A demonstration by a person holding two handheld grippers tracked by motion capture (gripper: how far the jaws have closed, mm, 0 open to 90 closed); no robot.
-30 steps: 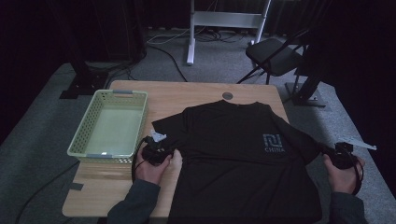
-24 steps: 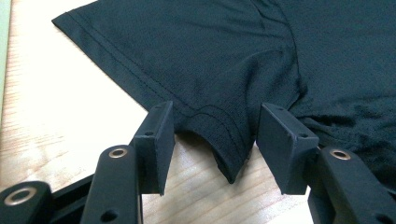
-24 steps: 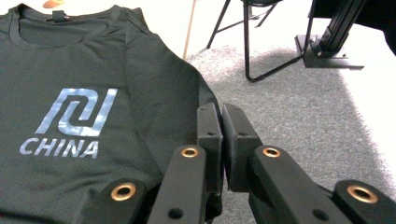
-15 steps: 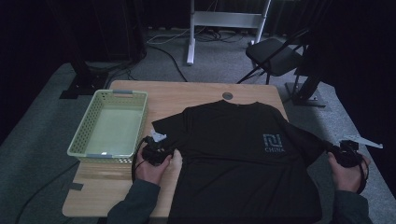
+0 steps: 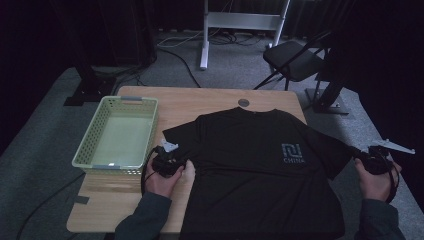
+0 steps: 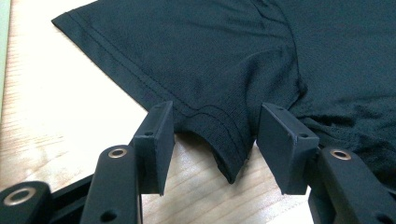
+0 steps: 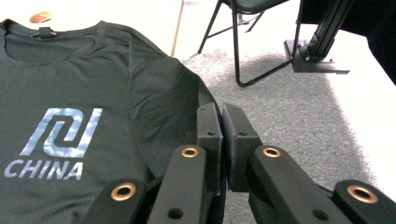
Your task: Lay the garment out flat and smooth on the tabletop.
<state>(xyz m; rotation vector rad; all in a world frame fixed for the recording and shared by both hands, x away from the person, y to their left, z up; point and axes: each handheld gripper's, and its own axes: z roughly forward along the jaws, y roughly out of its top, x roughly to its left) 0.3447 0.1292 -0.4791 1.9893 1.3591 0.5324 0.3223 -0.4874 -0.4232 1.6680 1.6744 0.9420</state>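
A black T-shirt (image 5: 260, 170) with a grey "CHINA" logo (image 5: 293, 153) lies flat, front up, on the wooden table (image 5: 200, 100). My left gripper (image 5: 167, 160) rests on the table at the shirt's left sleeve. In the left gripper view (image 6: 212, 116) it stands open, the sleeve's hem corner (image 6: 224, 144) lying between the jaws untouched. My right gripper (image 5: 361, 156) is off the table's right edge, shut on the other sleeve's tip, which is drawn out sideways. In the right gripper view (image 7: 220, 109) the jaws are pressed together at the sleeve (image 7: 182, 93).
A pale green basket (image 5: 82, 159) stands on the table's left part, close to my left hand. A round cable hole (image 5: 243, 102) sits near the far edge above the collar. A folding chair (image 5: 295, 57) and a black stand base (image 5: 327, 102) are on the carpet beyond the right corner.
My right hand has edged slightly outward to the right with the sleeve. The left hand and its gripper have kept still.
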